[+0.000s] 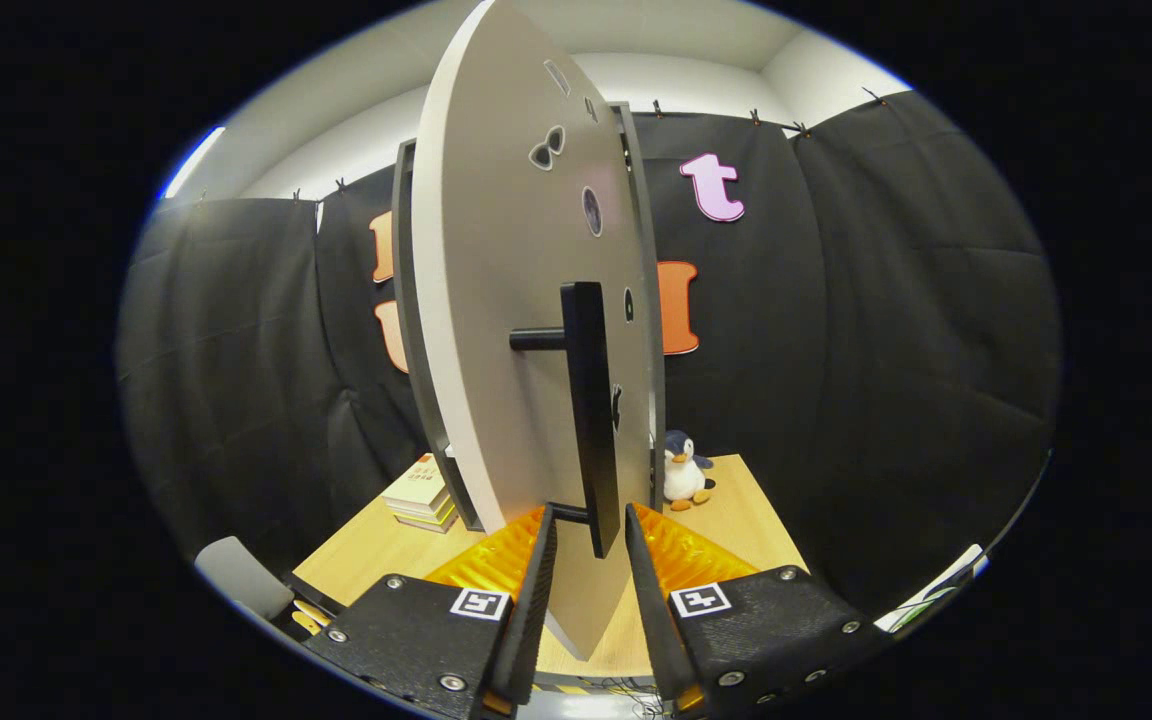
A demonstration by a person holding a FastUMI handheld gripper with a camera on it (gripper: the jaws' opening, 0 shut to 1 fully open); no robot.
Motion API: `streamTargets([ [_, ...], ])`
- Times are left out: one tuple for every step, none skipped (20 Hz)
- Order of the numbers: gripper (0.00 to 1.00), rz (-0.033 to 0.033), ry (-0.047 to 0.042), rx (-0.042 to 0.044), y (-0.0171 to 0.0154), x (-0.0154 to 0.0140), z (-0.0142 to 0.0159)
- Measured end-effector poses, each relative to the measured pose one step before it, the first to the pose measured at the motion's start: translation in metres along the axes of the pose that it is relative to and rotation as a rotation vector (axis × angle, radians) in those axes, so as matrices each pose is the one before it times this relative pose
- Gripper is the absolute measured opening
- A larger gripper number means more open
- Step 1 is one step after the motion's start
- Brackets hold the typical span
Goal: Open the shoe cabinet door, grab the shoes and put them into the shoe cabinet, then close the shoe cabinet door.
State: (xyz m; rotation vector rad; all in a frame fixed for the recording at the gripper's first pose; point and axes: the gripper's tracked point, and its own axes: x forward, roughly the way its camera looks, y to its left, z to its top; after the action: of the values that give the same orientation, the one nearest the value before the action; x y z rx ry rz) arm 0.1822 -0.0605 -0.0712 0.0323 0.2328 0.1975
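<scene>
The fingers [591, 545] straddle the door's [506, 300] black handle [591, 400], spread apart without pressing it. A penguin [681, 470] stands right of the door, books [423, 495] left.

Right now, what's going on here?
A person's handheld gripper is at the shoe cabinet door, fingers open on either side of the black bar handle's lower end, not clamped. The door stands swung out, edge-on. Behind it on the wooden table are a toy penguin and stacked books.
</scene>
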Motion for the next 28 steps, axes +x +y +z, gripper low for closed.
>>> streamTargets([
  [0.45, 0.00507, -0.00150, -0.00242, 0.00106, 0.00098, -0.00098],
  [0.46, 0.00844, -0.00057, -0.00174, 0.00087, -0.00052, -0.00035],
  [0.46, 0.00589, 0.00130, 0.00110, 0.00015, 0.00026, 0.00034],
  [0.46, 0.00173, 0.00263, 0.00360, 0.00121, 0.00038, -0.00044],
  [0.47, -0.00105, -0.00294, -0.00183, 0.00015, 0.00024, -0.00062],
  [0.47, 0.00033, 0.00167, -0.00093, -0.00005, -0.00027, -0.00003],
  [0.47, 0.00905, 0.00105, 0.00844, 0.00149, -0.00071, 0.00042],
  [0.47, 0.01000, 0.00195, 0.00596, 0.00236, -0.00032, -0.00053],
  [0.47, 0.01092, -0.00099, 0.00429, 0.00119, 0.00157, -0.00098],
  [0.47, 0.01301, 0.00148, 0.00240, 0.00209, 0.00009, -0.00017],
  [0.48, 0.00933, -0.00081, 0.00191, 0.00053, -0.00039, 0.00030],
  [0.48, 0.00507, 0.00147, -0.00061, 0.00034, -0.00019, -0.00038],
  [0.50, 0.00840, 0.00209, 0.00115, 0.00164, -0.00012, -0.00060],
  [0.53, 0.00908, 0.00134, -0.00058, 0.00224, 0.00017, -0.00116],
  [0.55, 0.01004, 0.00126, -0.00208, 0.00195, 0.00123, 0.00037],
  [0.57, 0.00953, 0.00006, -0.00665, 0.00238, 0.00108, 0.00010],
  [0.57, 0.00902, -0.00227, -0.00819, 0.00262, 0.00197, 0.00046],
  [0.58, 0.00552, -0.00556, -0.01230, 0.00221, 0.00242, 0.00020],
  [0.63, -0.00071, -0.00824, -0.01534, 0.00152, 0.00277, 0.00181],
  [0.69, 0.00115, -0.00771, -0.00915, 0.00162, 0.00296, 0.00231],
  [0.74, 0.00435, -0.00268, -0.00875, 0.00130, 0.00500, -0.00039],
  [0.76, 0.00432, -0.00237, -0.00236, 0.00274, 0.00514, 0.00058],
  [0.79, 0.00546, 0.00316, 0.00107, 0.00350, 0.00374, -0.00254],
  [0.80, 0.00535, -0.00275, -0.00379, 0.00519, 0.00453, 0.00064],
  [0.82, 0.00545, 0.00163, -0.00602, 0.00489, 0.00604, 0.00001],
  [0.84, 0.00367, -0.00132, -0.00205, 0.00477, 0.00529, 0.00072],
  [0.86, 0.00035, 0.00423, 0.00061, 0.00329, 0.00520, 0.00121],
  [0.88, 0.00029, -0.00035, 0.00055, 0.00262, 0.00488, 0.00125],
])
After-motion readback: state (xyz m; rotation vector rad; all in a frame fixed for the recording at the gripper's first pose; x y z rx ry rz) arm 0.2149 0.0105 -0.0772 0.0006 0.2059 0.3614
